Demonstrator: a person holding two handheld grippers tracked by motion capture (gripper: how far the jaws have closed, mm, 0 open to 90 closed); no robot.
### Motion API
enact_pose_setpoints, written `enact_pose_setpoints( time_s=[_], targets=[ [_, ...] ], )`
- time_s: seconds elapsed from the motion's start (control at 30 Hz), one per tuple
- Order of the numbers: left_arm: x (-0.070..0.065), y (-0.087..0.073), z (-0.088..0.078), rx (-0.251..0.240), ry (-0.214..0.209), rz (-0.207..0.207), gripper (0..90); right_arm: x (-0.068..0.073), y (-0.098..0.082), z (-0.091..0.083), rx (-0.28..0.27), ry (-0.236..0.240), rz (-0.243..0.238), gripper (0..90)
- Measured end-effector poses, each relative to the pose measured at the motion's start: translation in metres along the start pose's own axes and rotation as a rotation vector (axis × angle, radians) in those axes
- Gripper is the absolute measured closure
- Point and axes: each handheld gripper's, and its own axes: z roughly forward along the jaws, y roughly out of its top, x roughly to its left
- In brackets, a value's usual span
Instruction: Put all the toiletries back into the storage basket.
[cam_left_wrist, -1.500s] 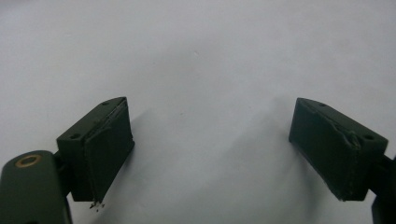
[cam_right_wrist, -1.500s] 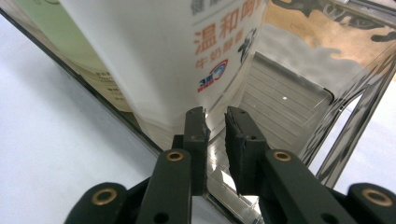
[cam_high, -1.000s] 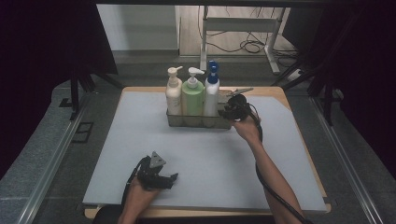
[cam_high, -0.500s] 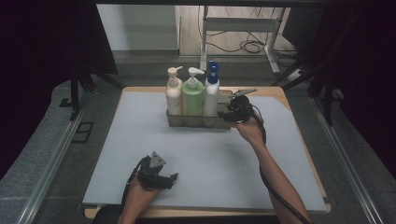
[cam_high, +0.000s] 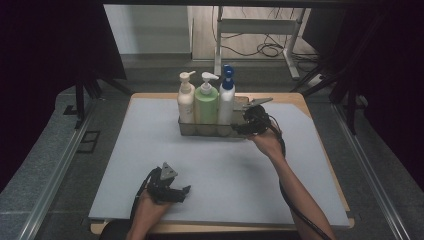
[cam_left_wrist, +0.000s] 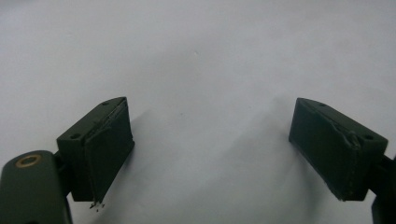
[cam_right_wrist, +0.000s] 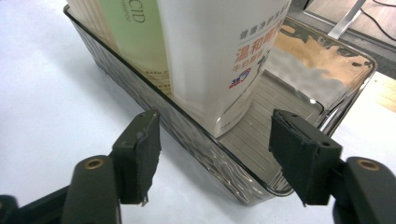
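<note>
Grey mat (cam_high: 150, 150): right gripper (cam_high: 239, 131), jaws just opening, straddles the tray (cam_right_wrist: 261, 140) wall (bottles (cam_high: 206, 100) inside); left gripper (cam_high: 186, 192) gapes empty, near-left.

Colours and patterns, bottle tray on worktop.
Tray (cam_high: 200, 131): smoky clear grey, rippled walls, ribbed floor. Cream bottle (cam_high: 186, 102) with cream pump; pale green bottle (cam_high: 206, 104), white pump, green lettering; white bottle (cam_high: 226, 102), blue pump, red and blue print. Worktop (cam_high: 150, 150): pale grey-blue sheet on a tan wood board. Both grippers' jaws black; brass-coloured rivets.
</note>
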Motion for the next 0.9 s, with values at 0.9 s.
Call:
enact_pose_setpoints(
  time_s=[0.9],
  targets=[
    [0.0, 0.0, 0.0, 0.0, 0.0, -0.001, 12.9, 0.005, -0.021, -0.026, -0.003, 0.01, -0.037, 14.3]
  ],
)
